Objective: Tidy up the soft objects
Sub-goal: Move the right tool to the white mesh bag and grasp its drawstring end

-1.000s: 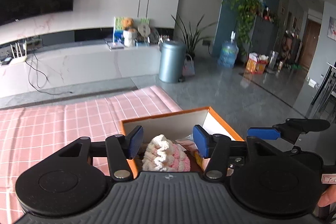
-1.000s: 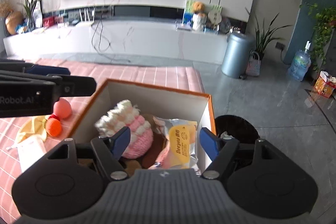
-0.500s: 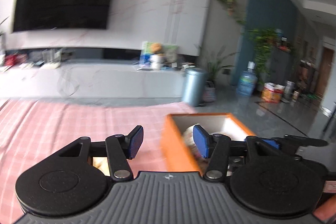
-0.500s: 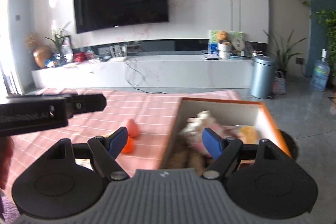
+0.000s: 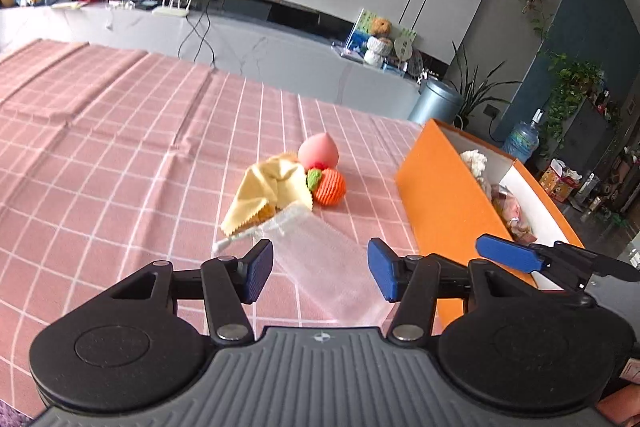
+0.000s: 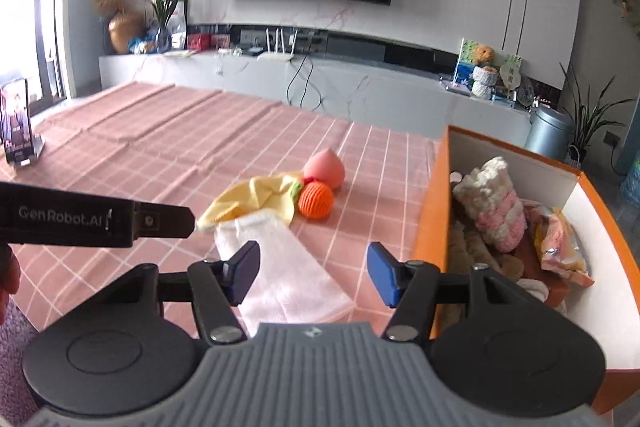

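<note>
Pink checked tablecloth (image 5: 120,155) under my two grippers, left (image 5: 320,269) open, right (image 6: 313,273) open but just narrowing, over a white pouch (image 6: 288,275).

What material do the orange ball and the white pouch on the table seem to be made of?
Orange ball: probably crocheted yarn, matte; ribbed rows of stitches show. White pouch: likely thin sheer mesh fabric; the pink checks of the tablecloth show faintly through it.

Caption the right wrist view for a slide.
Open right gripper above white mesh pouch, orange box of soft items alongside.
</note>
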